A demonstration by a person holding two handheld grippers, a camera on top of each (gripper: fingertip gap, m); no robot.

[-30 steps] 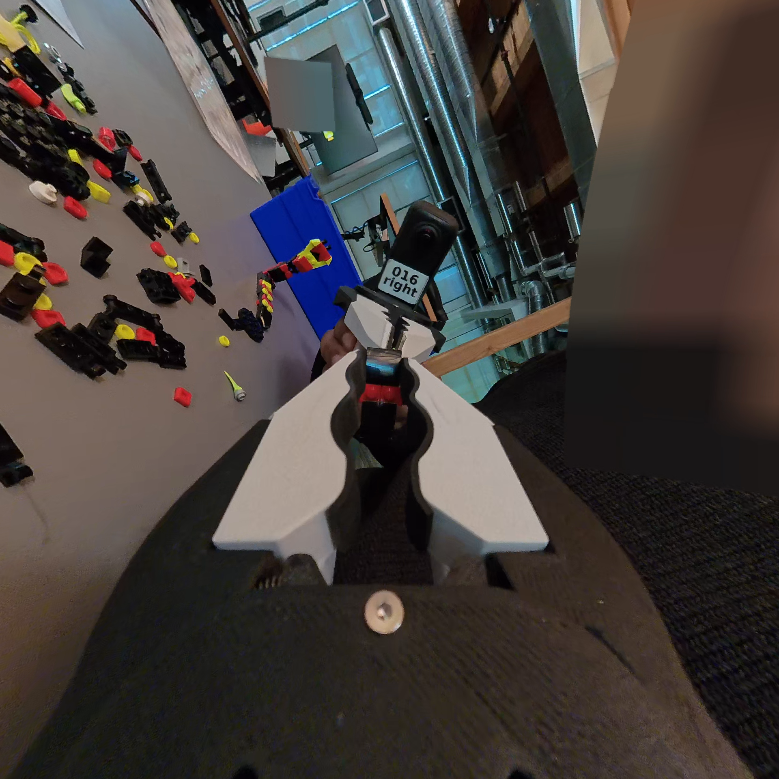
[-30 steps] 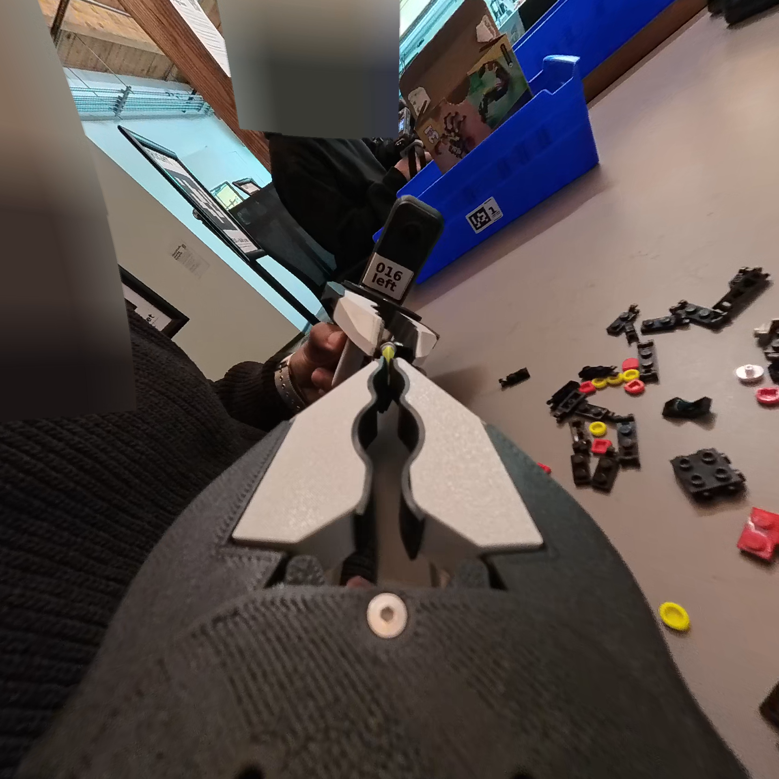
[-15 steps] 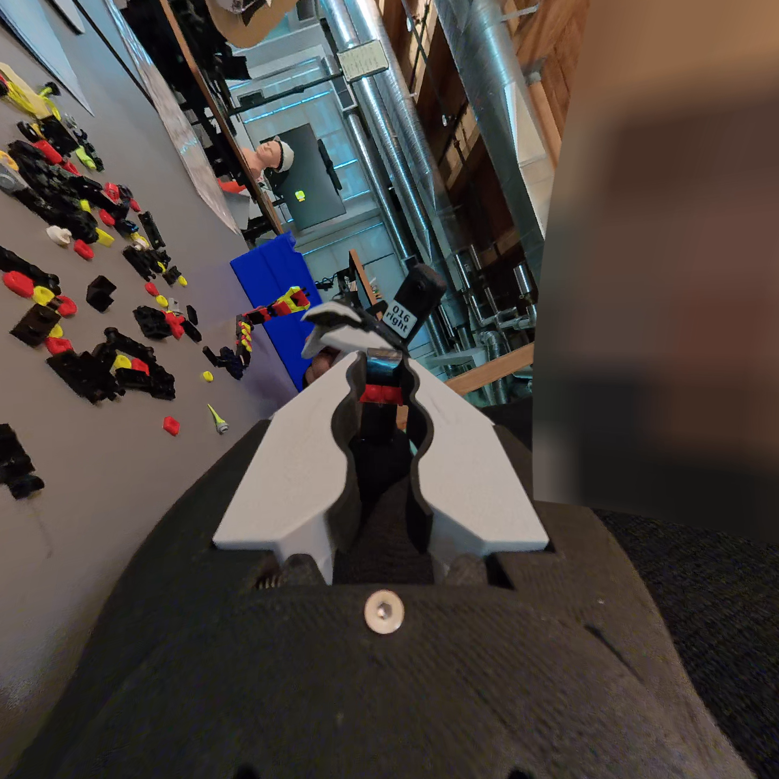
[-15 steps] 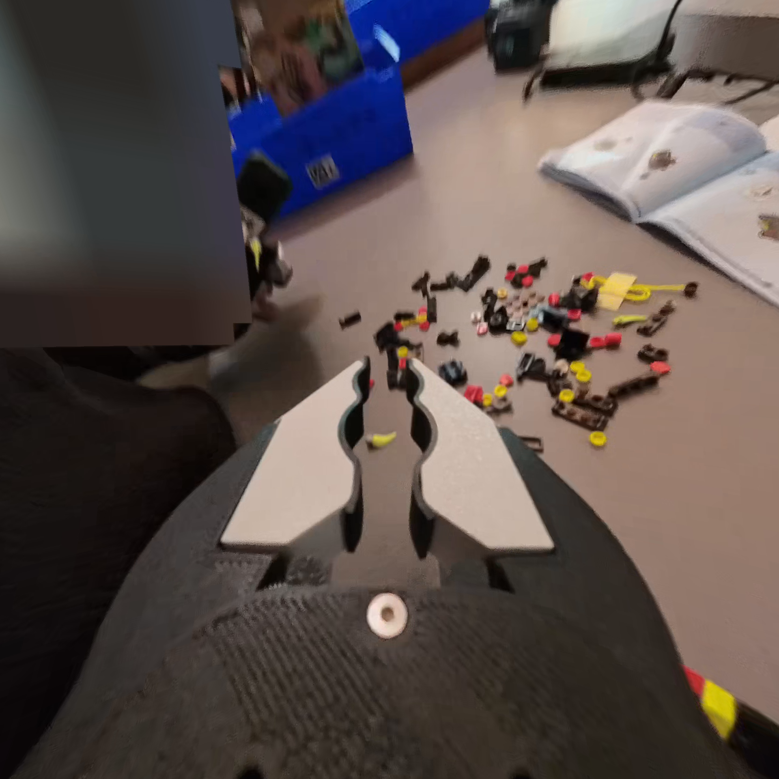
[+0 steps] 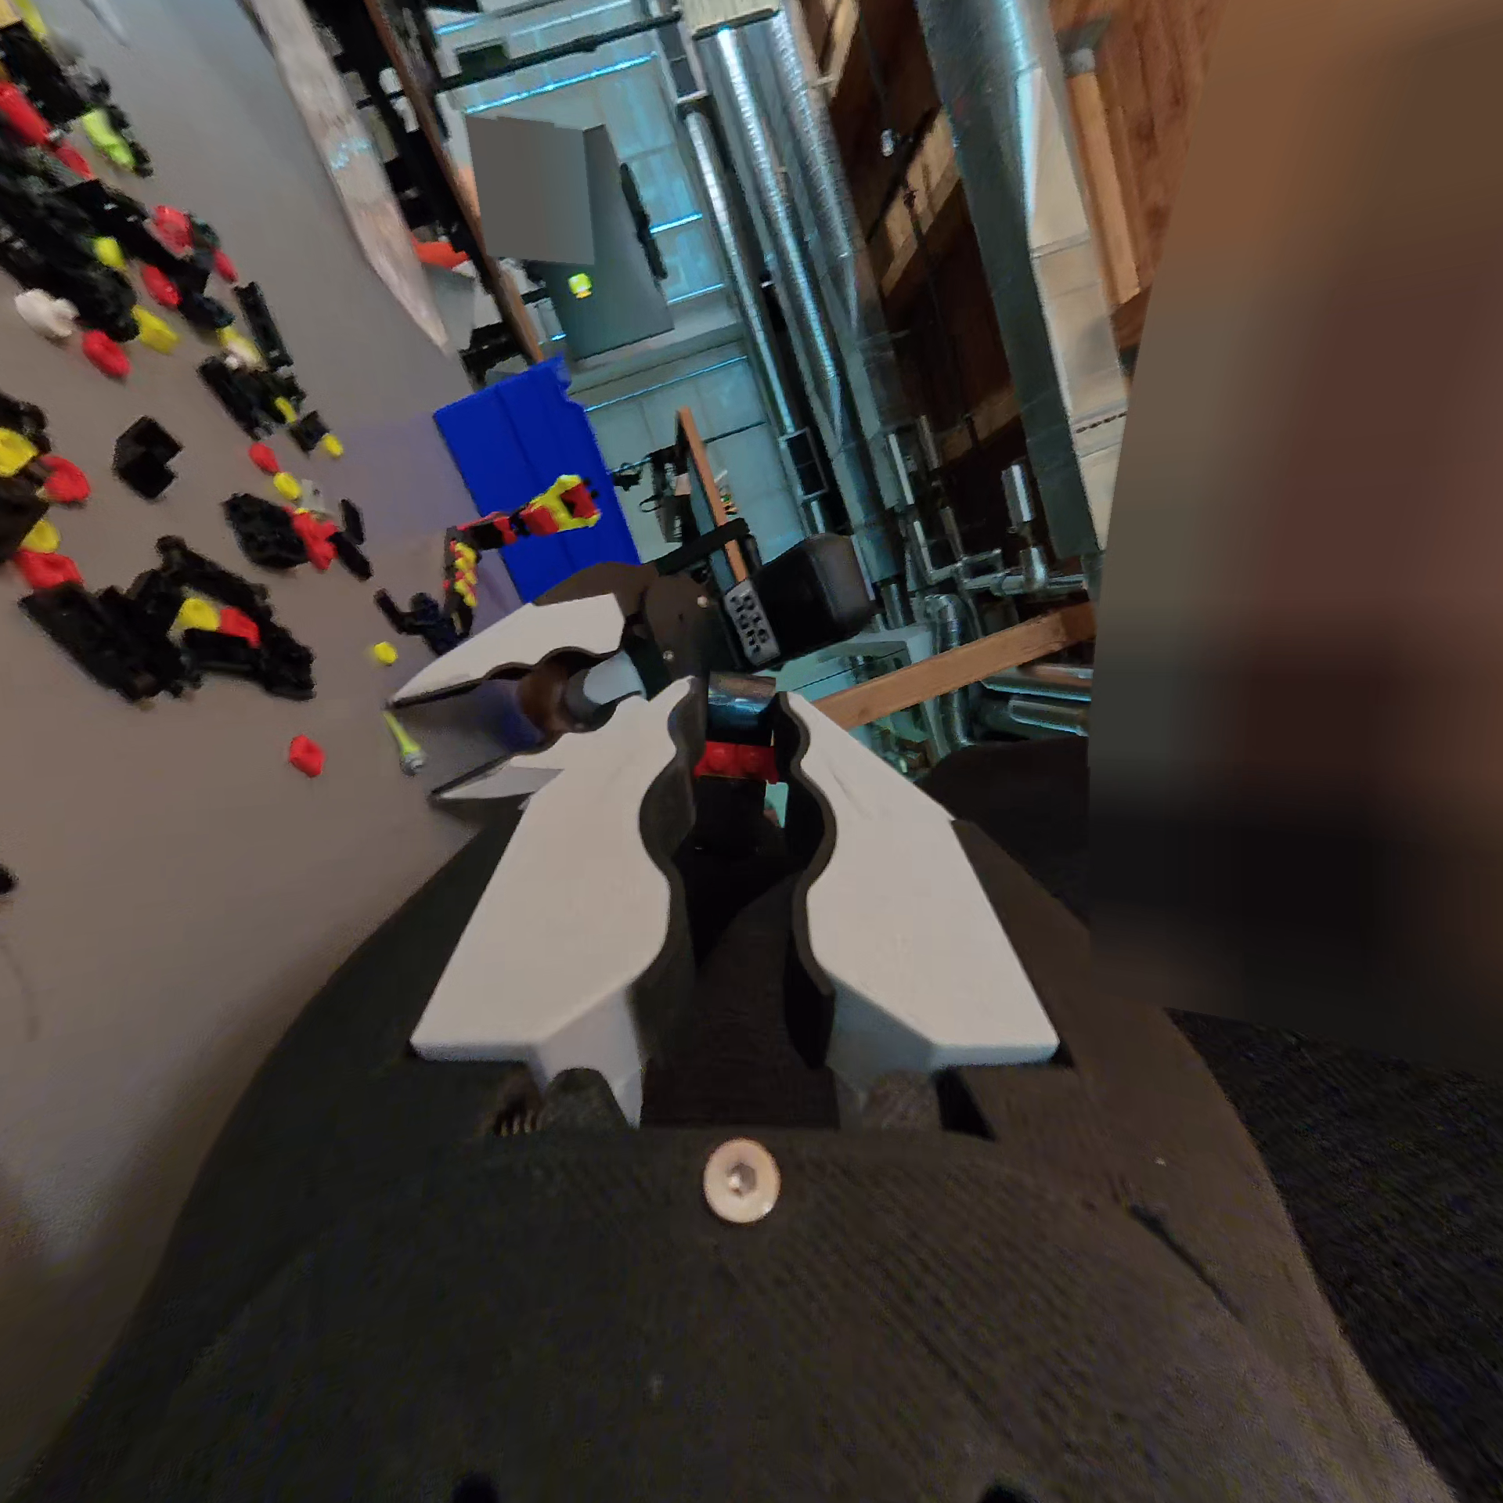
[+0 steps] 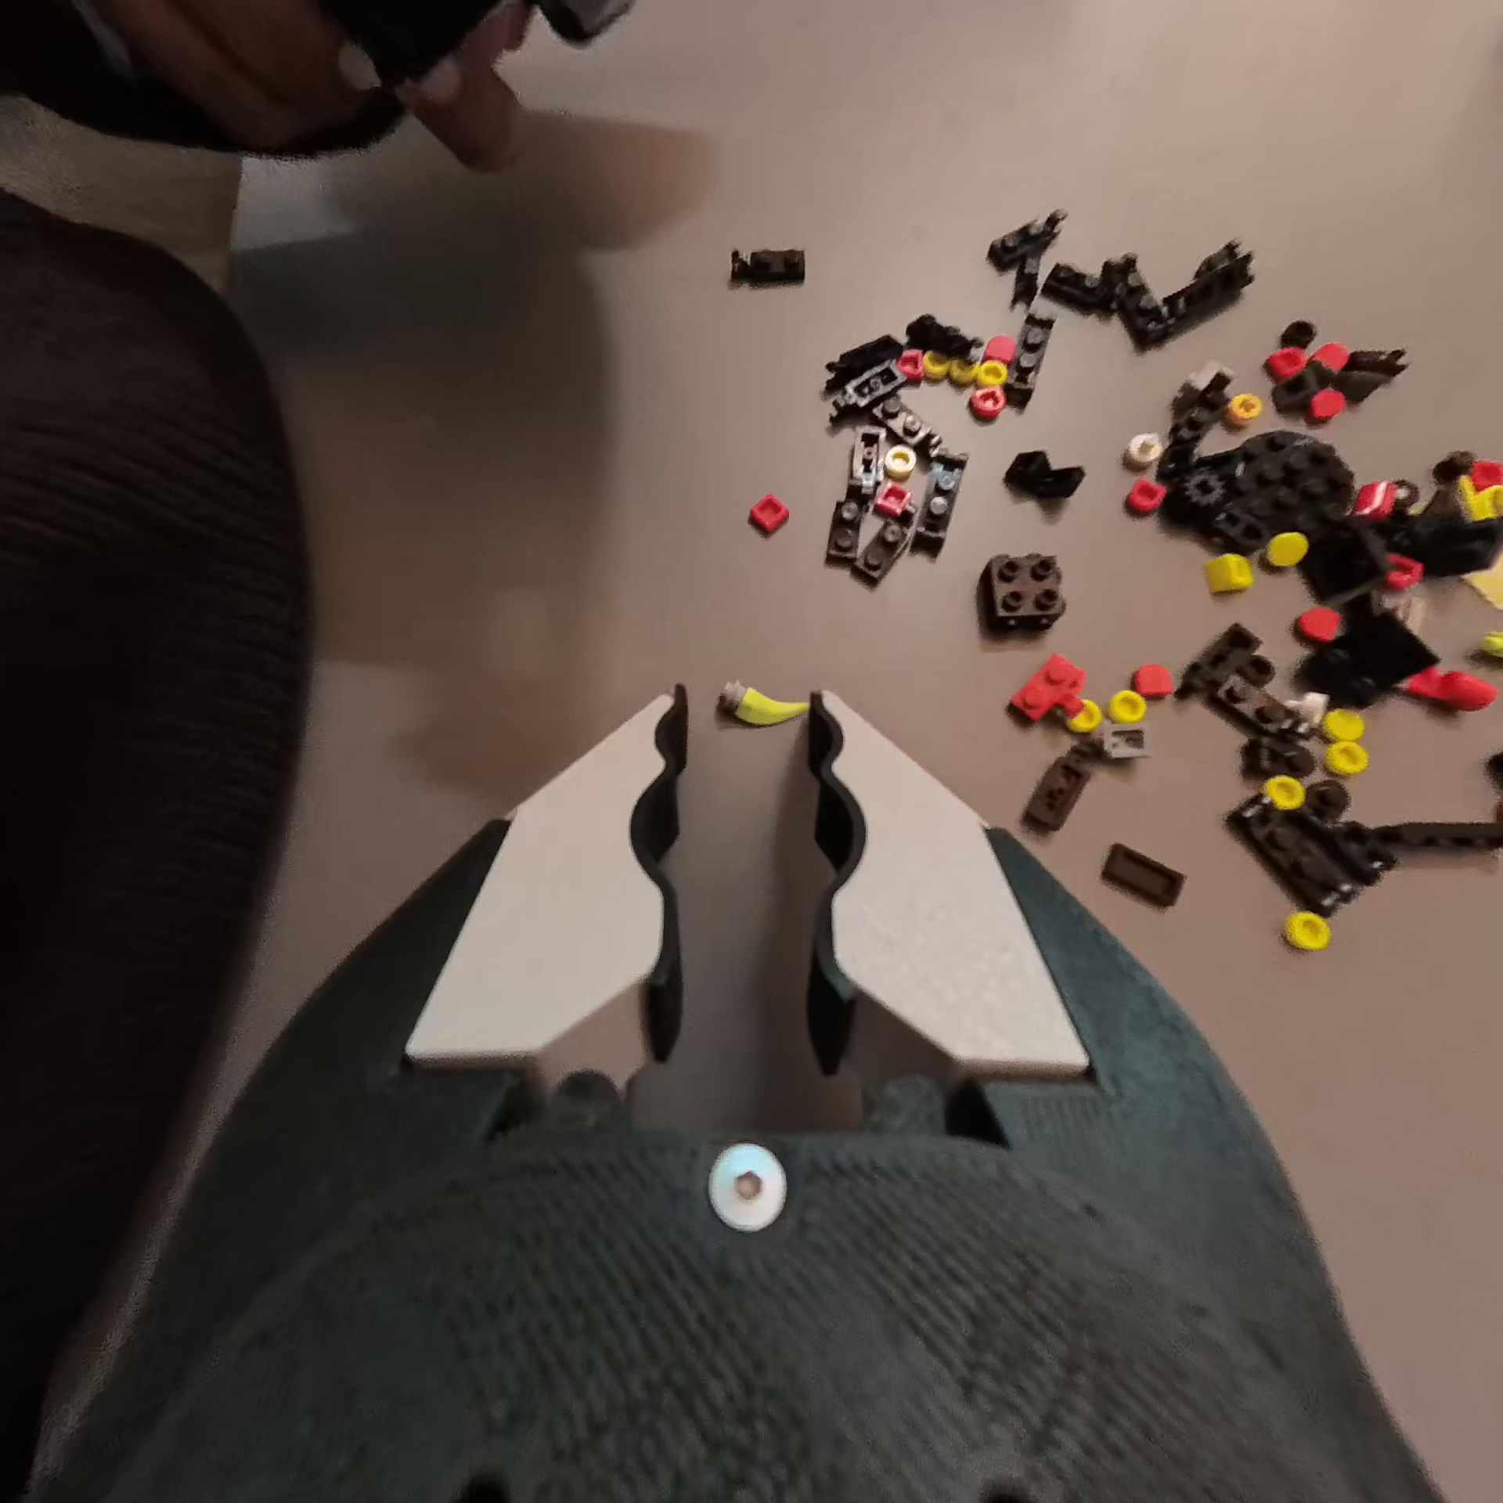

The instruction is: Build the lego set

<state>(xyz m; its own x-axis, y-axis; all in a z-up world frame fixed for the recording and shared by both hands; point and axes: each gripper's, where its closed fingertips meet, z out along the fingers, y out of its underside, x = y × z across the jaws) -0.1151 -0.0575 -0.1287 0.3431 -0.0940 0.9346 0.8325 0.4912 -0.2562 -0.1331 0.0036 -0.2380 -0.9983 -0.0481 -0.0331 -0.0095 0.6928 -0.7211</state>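
My left gripper (image 5: 736, 701) is shut on a small black and red lego assembly (image 5: 736, 760), held up off the table. My right gripper (image 6: 747, 701) is open and low over the grey table (image 6: 569, 455). A yellow-green horn piece (image 6: 760, 706) lies on the table between its fingertips. In the left wrist view the right gripper (image 5: 455, 736) shows open beside the same horn piece (image 5: 402, 740). Loose black, red and yellow pieces (image 6: 1139, 529) are scattered to the right of the right gripper.
A black 2x2 brick (image 6: 1021, 590) and a small red tile (image 6: 768, 514) lie ahead of the right gripper. A hand (image 6: 455, 98) is at the upper left. A blue bin (image 5: 529, 480) and a red-yellow-black assembly (image 5: 529, 520) stand at the table's far end.
My right gripper left the left gripper's assembly, opened, and swung down to the table, where its tips now straddle the horn piece. The left gripper kept its hold.
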